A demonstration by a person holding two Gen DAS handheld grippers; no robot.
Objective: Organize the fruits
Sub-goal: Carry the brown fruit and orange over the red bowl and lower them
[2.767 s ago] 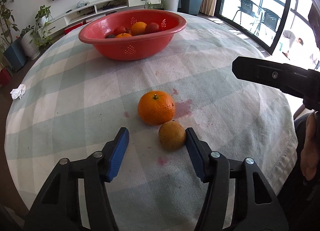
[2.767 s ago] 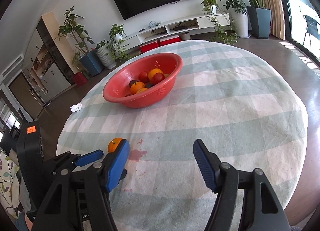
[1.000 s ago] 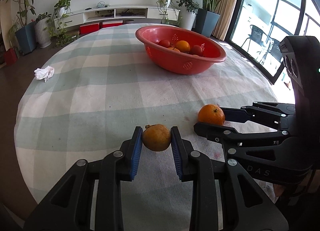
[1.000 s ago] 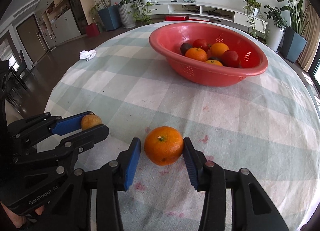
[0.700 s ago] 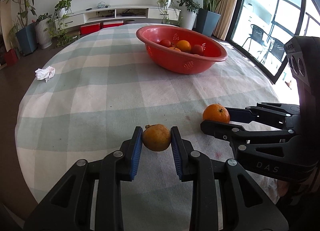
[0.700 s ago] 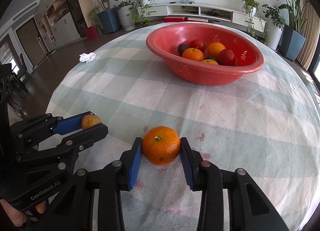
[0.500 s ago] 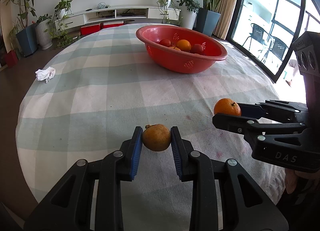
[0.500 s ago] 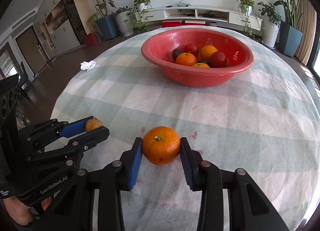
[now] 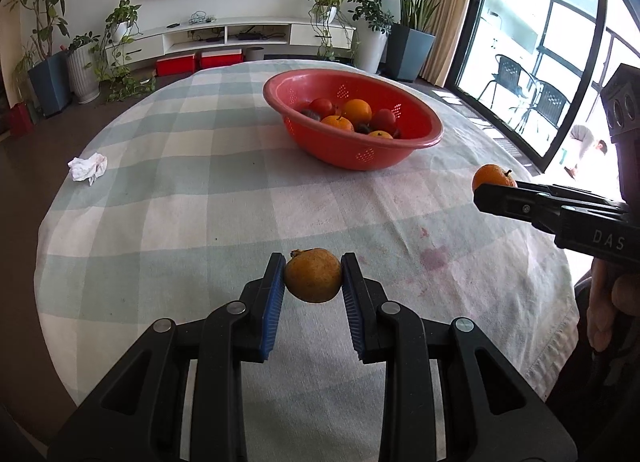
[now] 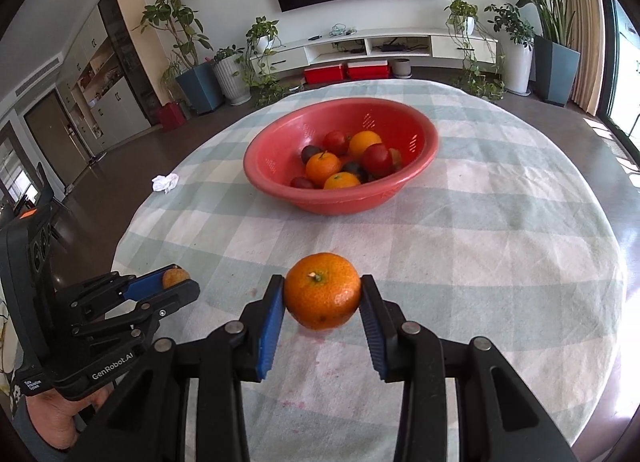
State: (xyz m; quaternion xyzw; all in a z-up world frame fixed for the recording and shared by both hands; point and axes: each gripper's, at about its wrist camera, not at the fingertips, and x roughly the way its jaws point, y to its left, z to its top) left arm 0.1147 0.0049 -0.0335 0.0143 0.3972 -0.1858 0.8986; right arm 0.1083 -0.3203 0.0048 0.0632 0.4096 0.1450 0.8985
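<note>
My left gripper (image 9: 313, 282) is shut on a small brownish-yellow fruit (image 9: 313, 280) and holds it above the checked tablecloth. My right gripper (image 10: 322, 298) is shut on a tangerine (image 10: 322, 290), also off the cloth. Each gripper shows in the other's view: the left gripper (image 10: 176, 281) low on the left, the right gripper (image 9: 494, 185) at the right edge. A red basket (image 9: 362, 155) holding several oranges and red and dark fruits stands farther along the table; it also shows in the right wrist view (image 10: 276, 177).
A crumpled white tissue (image 9: 88, 167) lies near the table's left edge. Pink stains (image 9: 434, 256) mark the cloth near me. The round table (image 10: 520, 262) drops off on all sides. Plants, a TV shelf and glass doors stand beyond.
Both grippers closed on their fruits and have lifted them off the cloth. They are now higher and nearer the basket, and the right gripper has moved away to the right.
</note>
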